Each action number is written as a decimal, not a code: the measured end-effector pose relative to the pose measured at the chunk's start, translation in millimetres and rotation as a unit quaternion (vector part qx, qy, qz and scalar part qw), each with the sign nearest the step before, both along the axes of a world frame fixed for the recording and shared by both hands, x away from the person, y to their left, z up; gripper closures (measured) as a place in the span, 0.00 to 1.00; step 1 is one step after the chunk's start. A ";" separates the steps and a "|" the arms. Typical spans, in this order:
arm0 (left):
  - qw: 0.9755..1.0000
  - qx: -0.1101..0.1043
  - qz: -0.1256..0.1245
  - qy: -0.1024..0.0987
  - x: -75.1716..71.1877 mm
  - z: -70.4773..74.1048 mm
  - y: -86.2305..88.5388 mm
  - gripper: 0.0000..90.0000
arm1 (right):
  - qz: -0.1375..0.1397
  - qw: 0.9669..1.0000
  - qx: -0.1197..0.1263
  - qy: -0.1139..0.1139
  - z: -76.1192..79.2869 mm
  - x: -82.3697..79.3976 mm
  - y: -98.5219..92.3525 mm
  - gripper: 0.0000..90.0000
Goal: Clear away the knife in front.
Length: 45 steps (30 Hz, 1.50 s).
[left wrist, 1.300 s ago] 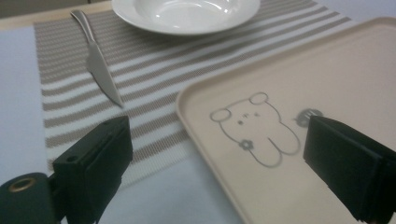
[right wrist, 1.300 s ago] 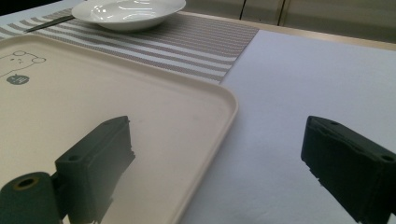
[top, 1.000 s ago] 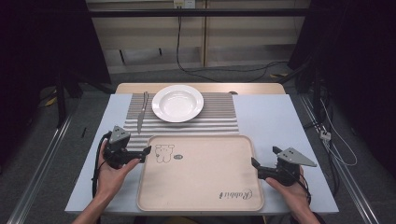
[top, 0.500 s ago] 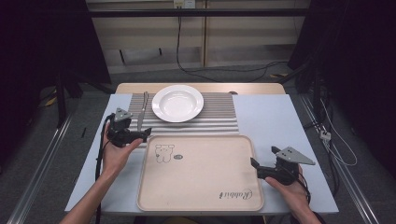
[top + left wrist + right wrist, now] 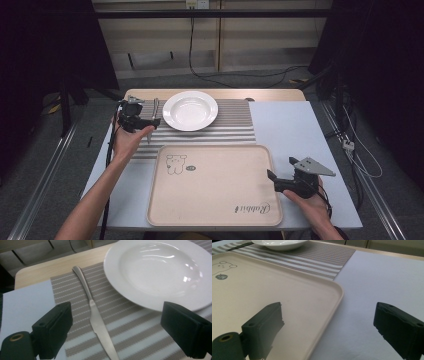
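Nothing is loaded yet: the tray (image 5: 215,185) at the bench's near edge is bare. The left gripper (image 5: 117,332) hangs with wide jaws astride the knife (image 5: 96,317), probably about to take it, beside the plate (image 5: 160,270) near the far edge. The right gripper (image 5: 329,332), jaws wide, straddles the tray's right rim.

**Place setting and tray on the worktop**

A white plate (image 5: 190,110) sits on a striped placemat (image 5: 235,131), with a knife (image 5: 152,112) just beside it to the left. Nearer, a beige tray (image 5: 215,187) with a bear drawing lies on the pale worktop (image 5: 295,130).
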<state>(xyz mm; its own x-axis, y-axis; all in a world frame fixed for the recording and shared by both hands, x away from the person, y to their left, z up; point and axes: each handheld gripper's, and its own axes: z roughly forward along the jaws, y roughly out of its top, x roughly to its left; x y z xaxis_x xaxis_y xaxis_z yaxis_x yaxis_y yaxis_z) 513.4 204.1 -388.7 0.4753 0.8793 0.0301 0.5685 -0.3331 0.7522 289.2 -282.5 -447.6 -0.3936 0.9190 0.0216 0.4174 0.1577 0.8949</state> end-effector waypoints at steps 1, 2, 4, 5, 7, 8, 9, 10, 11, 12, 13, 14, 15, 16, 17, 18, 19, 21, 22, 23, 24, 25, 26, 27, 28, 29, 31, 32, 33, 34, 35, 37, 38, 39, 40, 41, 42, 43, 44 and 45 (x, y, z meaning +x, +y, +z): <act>1.000 0.001 0.005 0.001 5.7 -0.8 0.7 0.11 | 0.001 1.000 0.000 0.001 -0.1 -0.1 0.2 0.09; 1.000 0.002 0.008 0.004 11.8 -1.5 1.9 0.11 | 0.001 1.000 0.000 0.001 -0.1 -0.1 0.2 0.09; 1.000 -0.001 0.020 0.012 23.3 -3.6 3.7 0.11 | 0.001 1.000 -0.001 0.000 0.3 -0.4 0.4 0.09; 1.000 -0.005 0.026 0.015 28.2 -4.8 4.6 0.11 | 0.001 1.000 -0.001 0.000 0.3 -0.4 0.4 0.09; 0.999 -0.006 0.032 0.018 36.7 -6.9 6.9 0.13 | 0.002 1.000 -0.001 0.001 0.3 -0.7 0.3 0.09; 0.999 -0.006 0.036 0.019 40.3 -8.3 6.9 0.15 | 0.002 1.000 0.000 0.002 0.3 -0.6 0.1 0.09; 0.999 0.004 0.037 0.020 43.8 -9.7 6.9 0.15 | 0.002 1.000 0.000 0.002 0.3 -0.6 0.1 0.09; 0.999 0.013 0.036 0.020 46.9 -11.0 7.0 0.17 | 0.002 1.000 0.001 0.003 0.0 0.0 -0.1 0.09; 0.999 0.016 0.040 0.020 49.9 -12.4 6.5 0.18 | 0.002 1.000 0.000 0.003 -0.1 0.2 -0.2 0.09; 0.999 0.018 0.040 0.023 52.9 -13.8 6.4 0.18 | 0.002 1.000 0.001 0.003 -0.2 0.4 -0.1 0.09; 0.999 0.019 0.039 0.029 55.7 -14.7 6.7 0.21 | 0.002 1.000 0.000 0.003 -0.2 0.3 0.1 0.09; 0.999 0.016 0.038 0.032 58.6 -16.0 6.9 0.23 | 0.002 1.000 0.000 0.004 -0.2 0.0 0.2 0.09; 0.999 0.012 0.038 0.033 61.3 -17.4 6.7 0.24 | 0.002 1.000 0.000 0.004 -0.1 -0.1 0.2 0.09; 0.998 0.017 0.037 0.037 63.7 -18.0 6.8 0.25 | 0.002 1.000 0.000 0.004 -0.1 -0.2 0.3 0.09; 0.998 0.017 0.039 0.035 65.9 -19.6 6.2 0.25 | 0.002 1.000 0.000 0.004 -0.1 -0.2 0.3 0.09; 0.999 0.017 0.037 0.035 68.4 -21.3 6.1 0.28 | 0.003 1.000 0.000 0.005 0.0 -0.4 0.3 0.09; 0.999 0.014 0.036 0.038 71.1 -23.7 5.9 0.28 | 0.003 1.000 0.000 0.005 0.0 -0.4 0.3 0.09; 0.998 0.012 0.036 0.046 76.6 -30.3 4.6 0.30 | 0.004 1.000 0.001 0.006 -0.2 -0.2 0.4 0.09; 0.998 0.016 0.034 0.052 79.8 -33.6 3.5 0.30 | 0.004 1.000 0.001 0.006 -0.2 -0.2 0.4 0.09; 0.998 0.021 0.035 0.056 82.3 -36.7 1.8 0.35 | 0.004 1.000 0.001 0.007 -0.3 0.0 0.4 0.09; 0.998 0.025 0.035 0.055 84.4 -38.8 0.5 0.38 | 0.004 1.000 0.001 0.007 -0.2 0.0 0.3 0.09; 0.997 0.028 0.037 0.054 86.5 -40.6 -0.7 0.38 | 0.004 1.000 0.001 0.007 -0.2 0.0 0.3 0.09; 0.997 0.032 0.041 0.056 88.9 -41.6 -1.5 0.40 | 0.004 1.000 0.000 0.006 -0.2 -0.1 0.2 0.09; 0.997 0.032 0.045 0.057 91.2 -42.7 -2.1 0.44 | 0.004 1.000 0.001 0.007 -0.1 -0.2 0.1 0.09; 0.997 0.027 0.047 0.061 93.8 -44.2 -3.0 0.47 | 0.004 1.000 -0.001 0.007 -0.1 -0.1 0.2 0.09; 0.996 0.028 0.043 0.070 96.3 -44.9 -3.2 0.47 | 0.004 1.000 -0.001 0.007 -0.1 -0.1 0.2 0.09; 0.996 0.031 0.049 0.072 99.1 -46.6 -5.9 0.54 | 0.005 1.000 -0.001 0.006 -0.2 -0.1 0.4 0.09; 0.996 0.027 0.047 0.077 100.6 -47.9 -6.8 0.58 | 0.006 1.000 -0.001 0.006 -0.2 -0.3 0.6 0.09; 0.995 0.028 0.046 0.083 102.0 -48.9 -7.5 0.63 | 0.006 1.000 -0.002 0.006 0.0 -0.8 0.5 0.10; 0.995 0.028 0.047 0.084 102.9 -50.2 -8.6 0.63 | 0.006 1.000 -0.002 0.006 0.0 -0.8 0.5 0.10; 0.994 0.031 0.049 0.089 103.8 -50.4 -8.9 0.66 | 0.007 1.000 -0.003 0.005 0.0 -0.9 0.4 0.10; 0.994 0.025 0.055 0.095 105.1 -51.7 -8.8 0.72 | 0.008 1.000 -0.002 0.005 0.0 -0.8 0.3 0.09; 0.993 0.018 0.056 0.097 105.6 -53.0 -8.9 0.74 | 0.008 1.000 -0.002 0.005 0.0 -0.8 0.2 0.10; 0.993 0.020 0.057 0.099 106.3 -54.2 -9.5 0.75 | 0.008 1.000 -0.002 0.005 0.0 -0.7 0.1 0.10; 0.993 0.021 0.055 0.104 106.8 -55.4 -9.9 0.77 | 0.008 1.000 -0.002 0.006 0.0 -0.7 0.2 0.10; 0.992 0.024 0.057 0.106 107.2 -56.9 -10.7 0.78 | 0.009 1.000 -0.002 0.005 0.0 -0.6 0.2 0.10; 0.993 0.018 0.062 0.102 107.4 -57.5 -11.0 0.78 | 0.009 1.000 -0.001 0.005 0.0 -0.6 0.1 0.10; 0.992 0.017 0.063 0.105 107.7 -57.3 -10.4 0.79 | 0.009 1.000 -0.001 0.005 0.0 -0.7 0.2 0.10; 0.992 0.019 0.061 0.108 108.4 -56.8 -10.4 0.80 | 0.010 1.000 -0.002 0.005 0.1 -0.6 0.2 0.10; 0.992 0.017 0.069 0.109 108.8 -56.8 -11.2 0.80 | 0.010 1.000 -0.002 0.005 0.1 -0.6 0.2 0.10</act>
<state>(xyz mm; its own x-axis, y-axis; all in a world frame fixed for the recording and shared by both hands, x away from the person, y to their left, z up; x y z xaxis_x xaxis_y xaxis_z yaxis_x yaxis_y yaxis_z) 622.3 193.0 -445.5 0.3497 0.9364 -0.0305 0.7585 -0.2638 0.5959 288.6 -282.3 -447.5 -0.4110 0.9114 0.0222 0.4229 0.1691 0.8902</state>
